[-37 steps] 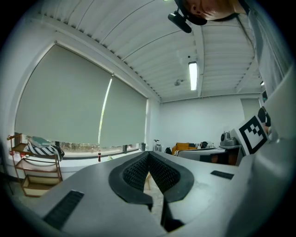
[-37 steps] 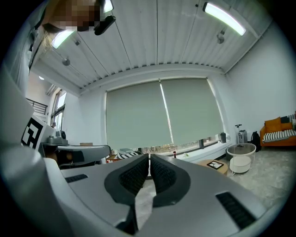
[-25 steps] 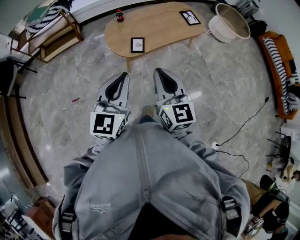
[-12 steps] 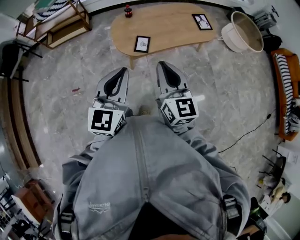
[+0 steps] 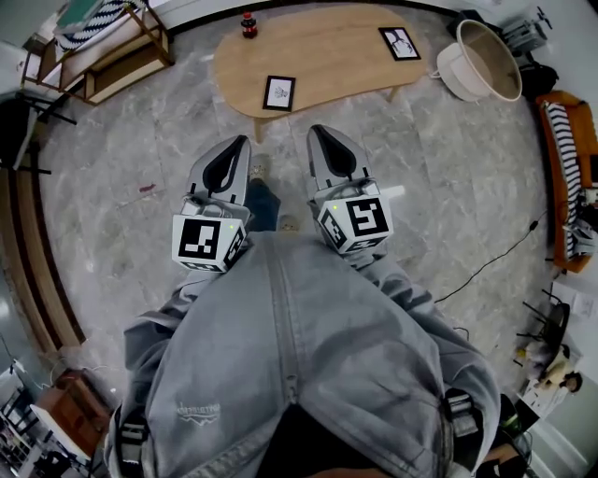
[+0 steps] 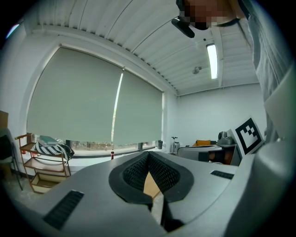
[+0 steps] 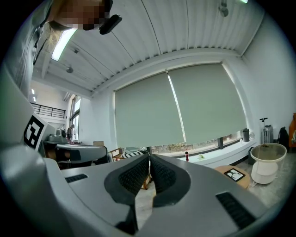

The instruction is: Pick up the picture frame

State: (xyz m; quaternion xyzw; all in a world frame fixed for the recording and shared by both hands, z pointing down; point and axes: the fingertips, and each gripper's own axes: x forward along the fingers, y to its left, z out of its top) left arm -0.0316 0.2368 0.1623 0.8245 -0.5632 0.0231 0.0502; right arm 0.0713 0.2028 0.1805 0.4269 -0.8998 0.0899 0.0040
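A small black-edged picture frame (image 5: 278, 92) lies flat near the front edge of the oval wooden table (image 5: 327, 56). A second frame (image 5: 399, 43) lies at the table's far right and also shows in the right gripper view (image 7: 235, 174). My left gripper (image 5: 242, 140) and right gripper (image 5: 316, 131) point level over the marble floor, side by side, well short of the table. Both are shut with nothing between the pads, as seen along the left gripper (image 6: 149, 155) and the right gripper (image 7: 149, 156).
A red-capped bottle (image 5: 248, 24) stands at the table's far left edge. A white basket (image 5: 486, 58) sits right of the table. A wooden rack (image 5: 103, 56) stands at the far left, an orange sofa (image 5: 572, 140) at the right. A cable (image 5: 486, 252) runs across the floor.
The person has stepped toward the table, and a leg and shoe now show between the grippers. Both grippers travelled along, still shut and level.
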